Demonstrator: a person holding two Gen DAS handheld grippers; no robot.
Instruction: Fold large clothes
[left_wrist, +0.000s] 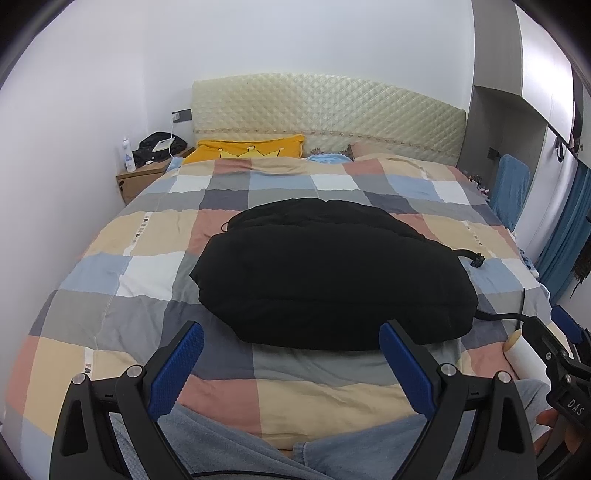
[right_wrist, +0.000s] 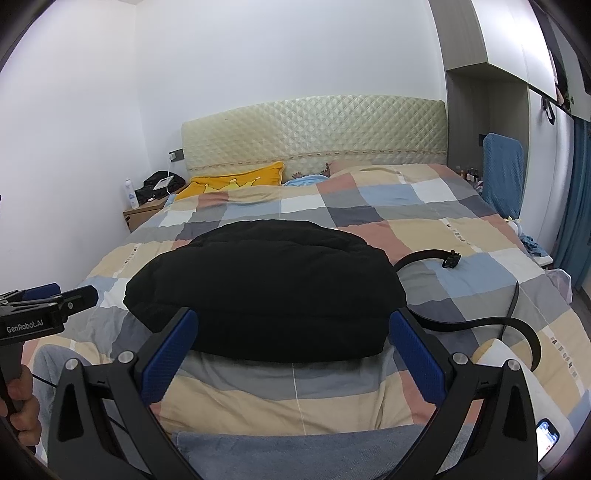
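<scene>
A black garment (left_wrist: 332, 273) lies folded in a thick bundle on the checked quilt (left_wrist: 122, 236) in the middle of the bed; it also shows in the right wrist view (right_wrist: 266, 288). My left gripper (left_wrist: 291, 332) is open and empty, just short of the garment's near edge. My right gripper (right_wrist: 293, 321) is open and empty, its fingertips at the garment's near edge. The right gripper shows at the right edge of the left wrist view (left_wrist: 554, 343). The left gripper shows at the left edge of the right wrist view (right_wrist: 55, 299).
A black strap with a buckle (right_wrist: 450, 258) trails right of the garment over the quilt (right_wrist: 443, 229). A yellow pillow (left_wrist: 243, 147) and quilted headboard (left_wrist: 332, 110) are at the far end. A nightstand (left_wrist: 140, 177) stands far left. A phone (right_wrist: 548, 437) and my knees in jeans (right_wrist: 295, 450) are nearest.
</scene>
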